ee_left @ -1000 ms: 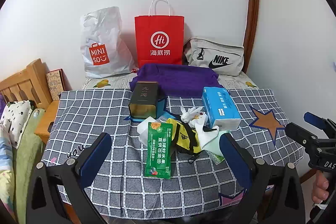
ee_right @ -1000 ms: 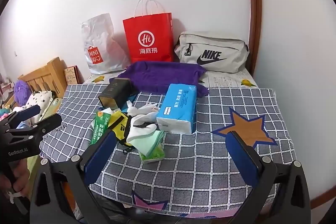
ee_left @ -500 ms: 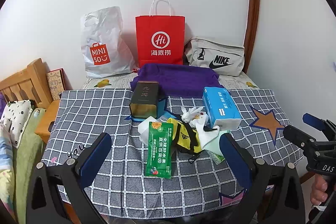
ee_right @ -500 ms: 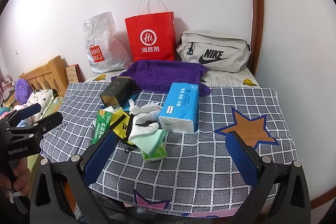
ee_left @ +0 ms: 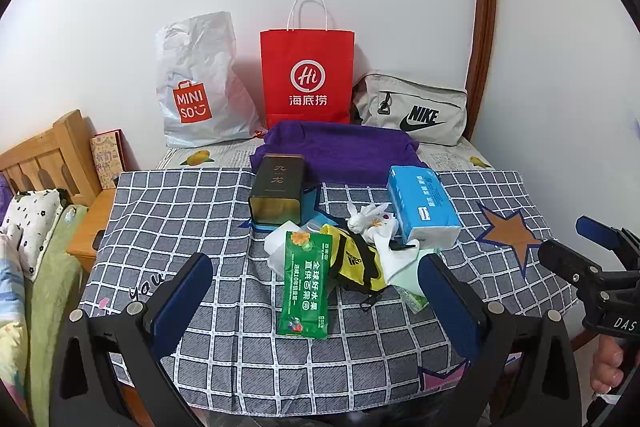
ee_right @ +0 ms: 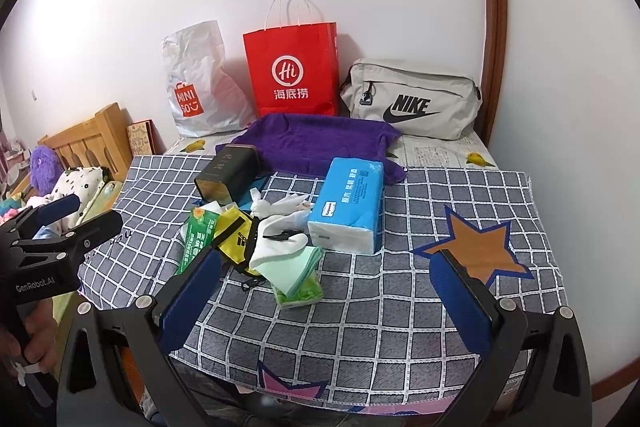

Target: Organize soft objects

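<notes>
Near the middle of the checked cloth (ee_left: 192, 211), the soft things are lying in one tangled heap: a green sachet (ee_left: 306, 285) nearest, a yellow pouch (ee_left: 354, 261) just right of it, white socks (ee_right: 280, 247) draping over a pale green cloth (ee_right: 302, 273), and a small white plush (ee_left: 366, 219) behind. A dark tin (ee_left: 278, 189) is sitting at the heap's far left and a blue tissue pack (ee_left: 422, 205) is touching its far right side. A purple towel (ee_left: 340, 151) is spreading out farther back, in front of the red bag (ee_left: 307, 75), the Miniso bag (ee_left: 196, 83) and the Nike pouch (ee_left: 416, 109).

Because the pieces are overlapping, a pinch on one sock is likely dragging the green cloth or the pouch strap along, and a low approach is risking a bunch in the loose checked cloth. The tin looks easy to nudge.

Both claws are hovering at the near edge, well short of the heap. The left gripper (ee_left: 318, 301) is gaping wide, holding and touching nothing; the right gripper (ee_right: 326, 297) is spread just as wide and equally empty.
</notes>
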Demonstrator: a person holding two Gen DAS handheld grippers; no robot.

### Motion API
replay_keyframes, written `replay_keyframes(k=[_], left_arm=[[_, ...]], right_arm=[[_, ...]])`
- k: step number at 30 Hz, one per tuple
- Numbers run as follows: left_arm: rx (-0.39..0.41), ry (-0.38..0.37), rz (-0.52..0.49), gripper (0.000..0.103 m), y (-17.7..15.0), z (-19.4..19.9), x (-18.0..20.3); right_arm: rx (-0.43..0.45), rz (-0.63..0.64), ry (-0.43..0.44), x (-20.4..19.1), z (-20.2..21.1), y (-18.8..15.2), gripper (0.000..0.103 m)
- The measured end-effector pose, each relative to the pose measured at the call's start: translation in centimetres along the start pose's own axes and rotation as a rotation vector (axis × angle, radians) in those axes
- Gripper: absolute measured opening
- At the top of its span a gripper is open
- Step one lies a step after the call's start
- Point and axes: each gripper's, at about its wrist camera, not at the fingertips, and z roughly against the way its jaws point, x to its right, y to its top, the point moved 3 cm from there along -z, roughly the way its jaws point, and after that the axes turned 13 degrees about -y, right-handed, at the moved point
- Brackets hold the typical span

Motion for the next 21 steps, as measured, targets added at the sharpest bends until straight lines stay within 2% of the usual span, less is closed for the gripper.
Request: replay_keyframes(k=[21], left_arm=[[0.002, -0.005, 0.000, 0.103, 0.00, 0.06, -0.02]], right_arm=[[0.003, 0.000, 0.001, 0.13, 0.10, 0.22, 0.103]])
